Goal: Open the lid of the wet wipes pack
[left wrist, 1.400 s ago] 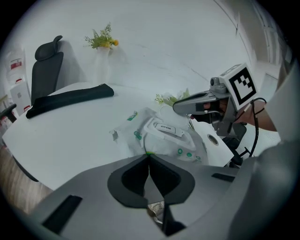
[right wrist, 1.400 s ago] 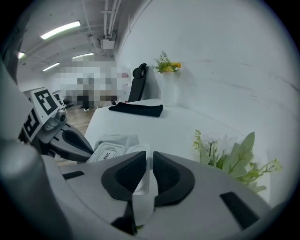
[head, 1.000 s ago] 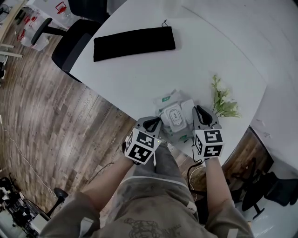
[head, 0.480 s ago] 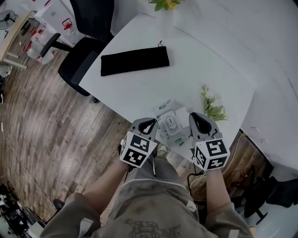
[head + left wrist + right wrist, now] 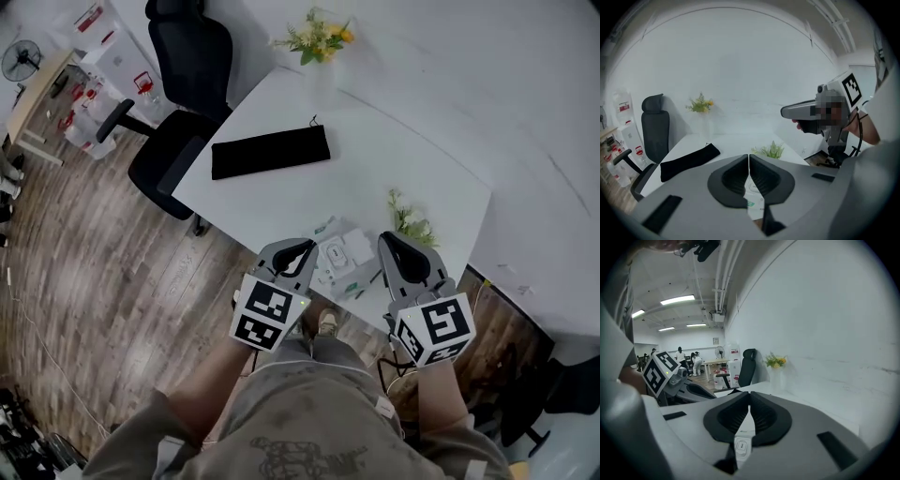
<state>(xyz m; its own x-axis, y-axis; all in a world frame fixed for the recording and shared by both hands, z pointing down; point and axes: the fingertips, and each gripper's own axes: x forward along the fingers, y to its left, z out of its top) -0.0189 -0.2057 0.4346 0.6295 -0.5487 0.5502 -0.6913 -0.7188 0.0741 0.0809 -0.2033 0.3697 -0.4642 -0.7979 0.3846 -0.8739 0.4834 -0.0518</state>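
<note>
The wet wipes pack lies flat on the white table near its front edge, white with green print. Whether its lid is up I cannot tell. Both grippers hang well above the table, one on each side of the pack and apart from it. My left gripper is shut and empty; its own view shows the jaws meeting, with the pack far below. My right gripper is closing its last bit, jaws touching with nothing between them, above the pack's lid.
A black pouch lies across the table's far left part. A green sprig rests right of the pack. A vase of yellow flowers stands beyond the table. A black office chair is at the table's left, over wooden floor.
Both grippers have risen away from the pack, which stays on the table. The table looks smaller and farther now, and more of the room shows.
</note>
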